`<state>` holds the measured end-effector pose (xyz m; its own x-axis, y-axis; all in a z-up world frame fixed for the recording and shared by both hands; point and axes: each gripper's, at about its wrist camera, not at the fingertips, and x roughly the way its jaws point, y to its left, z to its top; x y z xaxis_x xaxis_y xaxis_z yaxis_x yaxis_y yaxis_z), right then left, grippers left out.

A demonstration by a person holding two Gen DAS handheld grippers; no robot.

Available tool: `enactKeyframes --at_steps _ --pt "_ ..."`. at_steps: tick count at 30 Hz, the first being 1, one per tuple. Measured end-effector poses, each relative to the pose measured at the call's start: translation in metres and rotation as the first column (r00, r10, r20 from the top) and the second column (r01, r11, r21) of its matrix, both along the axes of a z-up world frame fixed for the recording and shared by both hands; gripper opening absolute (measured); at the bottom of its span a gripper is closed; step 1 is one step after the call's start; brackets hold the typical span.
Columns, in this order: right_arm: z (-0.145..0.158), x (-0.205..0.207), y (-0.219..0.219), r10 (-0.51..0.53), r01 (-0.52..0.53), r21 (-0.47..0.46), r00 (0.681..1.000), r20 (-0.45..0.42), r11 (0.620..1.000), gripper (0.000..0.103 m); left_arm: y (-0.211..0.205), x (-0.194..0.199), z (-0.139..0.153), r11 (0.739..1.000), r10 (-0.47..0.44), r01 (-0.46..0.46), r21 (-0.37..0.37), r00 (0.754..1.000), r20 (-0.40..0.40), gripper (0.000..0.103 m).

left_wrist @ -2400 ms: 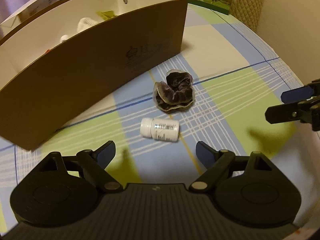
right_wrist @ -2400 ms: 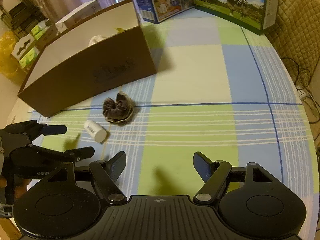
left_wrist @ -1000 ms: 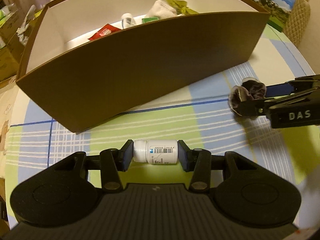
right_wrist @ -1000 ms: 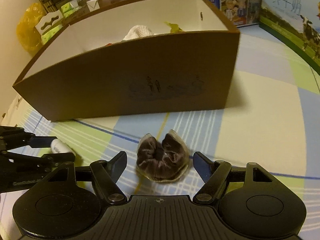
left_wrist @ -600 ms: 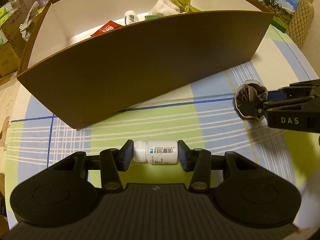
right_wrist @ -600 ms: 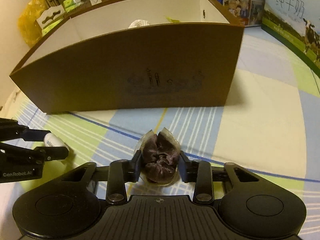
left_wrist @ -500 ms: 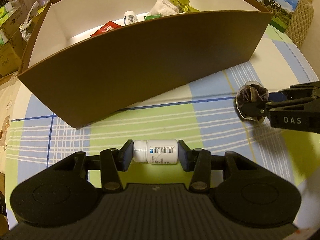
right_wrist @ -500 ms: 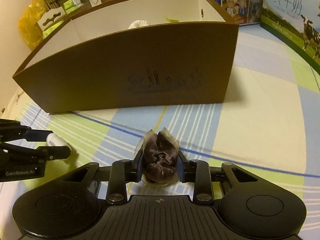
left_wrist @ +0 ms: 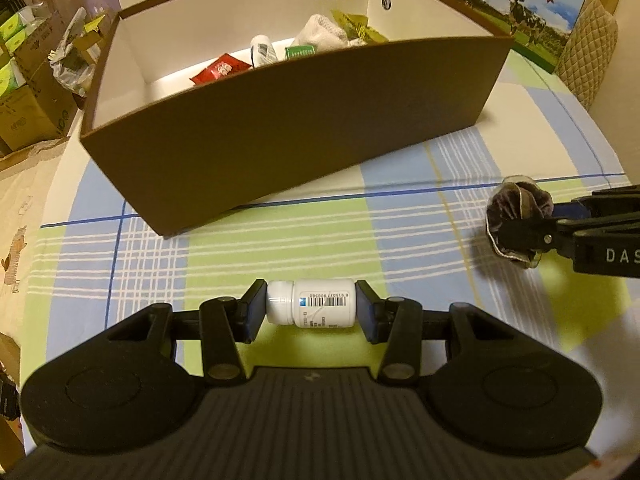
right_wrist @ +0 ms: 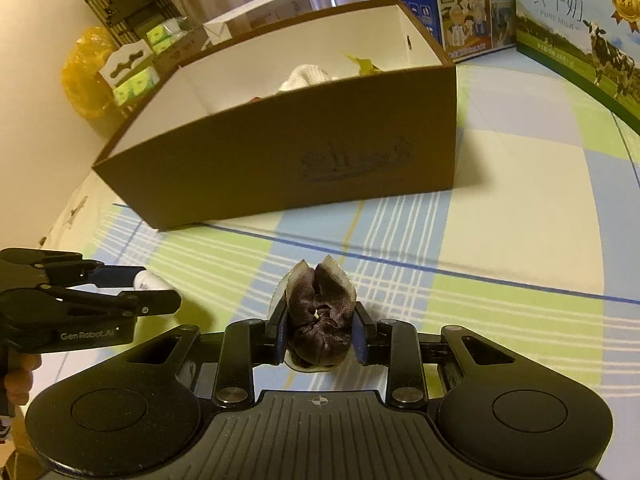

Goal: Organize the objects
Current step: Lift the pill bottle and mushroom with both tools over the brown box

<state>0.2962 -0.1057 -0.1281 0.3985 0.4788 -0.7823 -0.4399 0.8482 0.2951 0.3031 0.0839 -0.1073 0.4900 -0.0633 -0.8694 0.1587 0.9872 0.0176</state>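
Your left gripper (left_wrist: 311,309) pinches a smooth white bottle (left_wrist: 311,302) end to end, barcode label up, above the checked cloth (left_wrist: 280,248). Your right gripper (right_wrist: 319,338) squeezes a crumpled dark velvety scrunchie (right_wrist: 318,320), seemingly pale-edged. Beyond both stands the brown cardboard box (left_wrist: 280,128); the carton (right_wrist: 576,20) behind it reads "PURE MILK".

my left gripper (left_wrist: 311,307) is matte black, with a ribbed deck, two round housings, silver pivot screws and blue pads on its fingers (left_wrist: 253,312). my right gripper (right_wrist: 319,338) is built the same; its side reads "das", the left's "genrobot.ai", in white.
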Motion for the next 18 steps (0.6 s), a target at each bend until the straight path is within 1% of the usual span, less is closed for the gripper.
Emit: enactKeyframes --at_steps 7,18 --pt "0.019 -0.015 0.004 0.032 -0.033 0.03 0.999 0.018 0.999 0.028 -0.002 -0.014 0.018 1.0 0.012 -0.011 -0.016 0.999 0.032 0.042" --pt "0.05 -0.027 0.014 0.077 -0.083 0.074 0.994 0.073 0.994 0.028 -0.002 -0.024 0.059 0.999 0.031 -0.028 -0.029 0.994 0.104 0.042"
